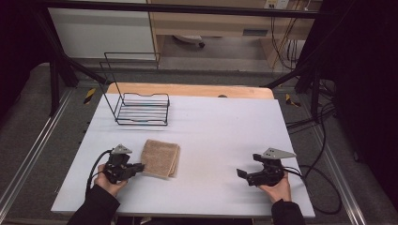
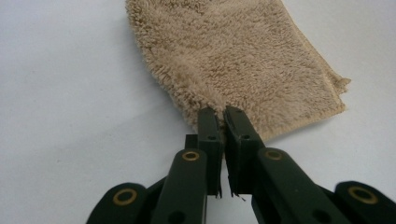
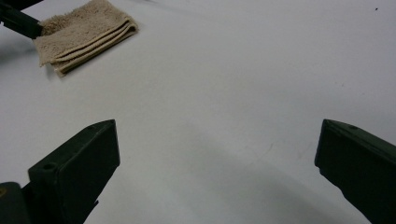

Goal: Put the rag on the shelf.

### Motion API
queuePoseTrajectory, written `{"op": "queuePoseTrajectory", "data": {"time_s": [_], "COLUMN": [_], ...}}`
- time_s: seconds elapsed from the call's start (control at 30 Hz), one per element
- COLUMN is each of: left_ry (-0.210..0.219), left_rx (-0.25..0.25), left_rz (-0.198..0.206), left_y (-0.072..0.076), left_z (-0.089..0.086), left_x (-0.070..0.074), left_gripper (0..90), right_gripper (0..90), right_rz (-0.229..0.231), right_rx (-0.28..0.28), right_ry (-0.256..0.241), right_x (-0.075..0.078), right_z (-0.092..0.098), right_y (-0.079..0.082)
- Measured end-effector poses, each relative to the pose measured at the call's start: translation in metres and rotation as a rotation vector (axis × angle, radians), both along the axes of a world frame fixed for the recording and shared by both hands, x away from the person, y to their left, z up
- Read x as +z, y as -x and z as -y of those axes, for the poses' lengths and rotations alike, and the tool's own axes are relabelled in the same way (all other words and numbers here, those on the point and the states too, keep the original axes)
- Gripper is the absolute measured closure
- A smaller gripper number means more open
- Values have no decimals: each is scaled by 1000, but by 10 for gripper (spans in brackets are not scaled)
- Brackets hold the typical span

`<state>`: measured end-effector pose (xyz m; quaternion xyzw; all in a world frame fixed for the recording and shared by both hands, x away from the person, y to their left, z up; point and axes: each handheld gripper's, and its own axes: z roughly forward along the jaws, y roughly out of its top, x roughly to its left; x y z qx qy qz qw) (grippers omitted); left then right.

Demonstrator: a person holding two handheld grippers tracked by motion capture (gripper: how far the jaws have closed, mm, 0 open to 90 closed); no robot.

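Left tongs (image 2: pixel 223 113) on fluffy folded towel (image 2: pixel 243 56)

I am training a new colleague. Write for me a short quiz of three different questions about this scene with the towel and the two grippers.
1. True or false: the left gripper is shut on an edge of the folded towel.
2. How do the jaws of the right gripper stand: (a) wide apart, (b) closed on the towel?
3. Which thing stands on the table behind the towel?

Key: 1 true. 2 a. 3 the black wire rack.
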<state>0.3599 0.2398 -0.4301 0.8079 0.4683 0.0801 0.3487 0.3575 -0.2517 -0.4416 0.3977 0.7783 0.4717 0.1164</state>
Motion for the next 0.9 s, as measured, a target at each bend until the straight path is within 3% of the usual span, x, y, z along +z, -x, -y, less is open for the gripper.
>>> {"op": "queuePoseTrajectory", "data": {"time_s": [0.2,0.5,0.73,0.9], "left_ry": [6,5,3,21], "left_rx": [10,12,20,20], "left_rz": [12,114,135,113], "left_y": [1,-4,-21,-36], "left_z": [-3,-14,-15,-13], "left_x": [0,17,20,19], "left_gripper": [796,467,303,217], "right_gripper": [6,6,6,6], "right_rz": [-1,-2,-4,0], "right_rx": [1,-1,-2,-2], "right_ry": [1,3,5,6], "right_x": [0,0,-1,0], "right_z": [0,0,0,0], "right_y": [0,0,0,-1]}}
